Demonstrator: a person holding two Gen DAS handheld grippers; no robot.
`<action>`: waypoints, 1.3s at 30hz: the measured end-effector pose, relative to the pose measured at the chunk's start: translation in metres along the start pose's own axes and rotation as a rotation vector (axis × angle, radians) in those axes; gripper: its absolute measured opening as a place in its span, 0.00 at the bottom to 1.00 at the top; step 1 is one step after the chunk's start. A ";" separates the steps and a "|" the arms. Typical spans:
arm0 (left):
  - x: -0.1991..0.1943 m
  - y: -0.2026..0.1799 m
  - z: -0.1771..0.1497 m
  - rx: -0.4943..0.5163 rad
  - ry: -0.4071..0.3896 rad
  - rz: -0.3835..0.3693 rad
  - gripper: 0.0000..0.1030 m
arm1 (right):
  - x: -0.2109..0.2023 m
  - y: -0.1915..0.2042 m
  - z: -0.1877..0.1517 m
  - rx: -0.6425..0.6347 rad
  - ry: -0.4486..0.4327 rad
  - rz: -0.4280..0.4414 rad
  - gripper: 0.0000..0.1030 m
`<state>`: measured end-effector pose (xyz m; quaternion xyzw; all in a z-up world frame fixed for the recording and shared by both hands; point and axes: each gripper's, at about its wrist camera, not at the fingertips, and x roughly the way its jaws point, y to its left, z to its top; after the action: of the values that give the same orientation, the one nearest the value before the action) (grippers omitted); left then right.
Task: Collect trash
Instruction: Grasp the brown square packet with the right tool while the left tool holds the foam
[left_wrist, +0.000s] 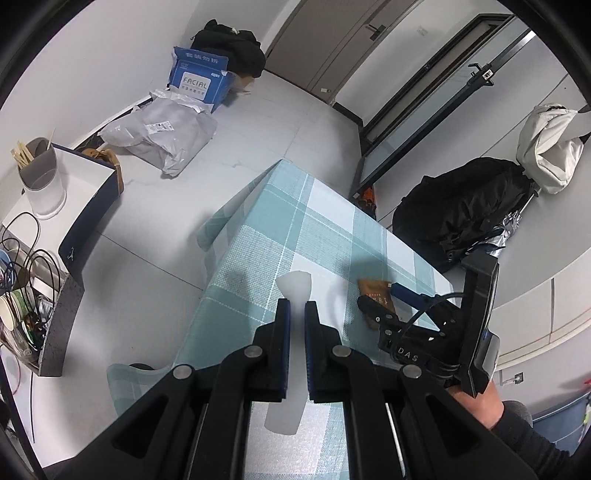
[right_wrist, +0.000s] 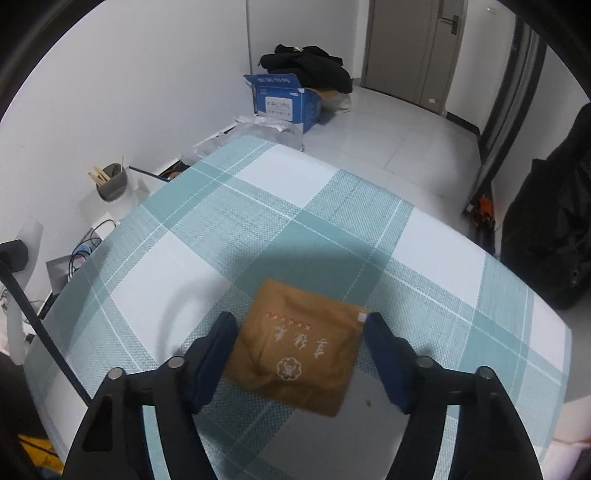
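The right claw (right_wrist: 301, 332) stands open, its fingers flanking the brown packet (right_wrist: 295, 343) that lies flat on the checked tabletop (right_wrist: 258, 206); the pads appear just beside its edges. The left claw (left_wrist: 295, 314) is clamped on a white foam strip (left_wrist: 293, 288), held above the tabletop, left of the packet.

"FACIAL" on the blue carton (left_wrist: 201, 83); "DAS" on the right tool (left_wrist: 384, 301).
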<state>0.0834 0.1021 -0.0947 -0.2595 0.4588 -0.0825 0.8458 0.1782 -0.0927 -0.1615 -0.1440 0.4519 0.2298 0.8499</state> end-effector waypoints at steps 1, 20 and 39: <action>0.000 -0.001 0.000 0.001 -0.004 0.003 0.03 | -0.001 0.001 -0.001 -0.008 -0.003 0.001 0.64; -0.006 -0.004 0.001 -0.008 -0.013 -0.010 0.03 | -0.033 0.012 -0.021 -0.040 -0.023 0.144 0.05; -0.007 -0.002 0.001 -0.024 -0.008 -0.015 0.03 | -0.002 -0.005 -0.009 0.002 0.039 0.000 0.65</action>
<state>0.0807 0.1031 -0.0882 -0.2734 0.4543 -0.0823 0.8438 0.1733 -0.1016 -0.1644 -0.1477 0.4684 0.2265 0.8411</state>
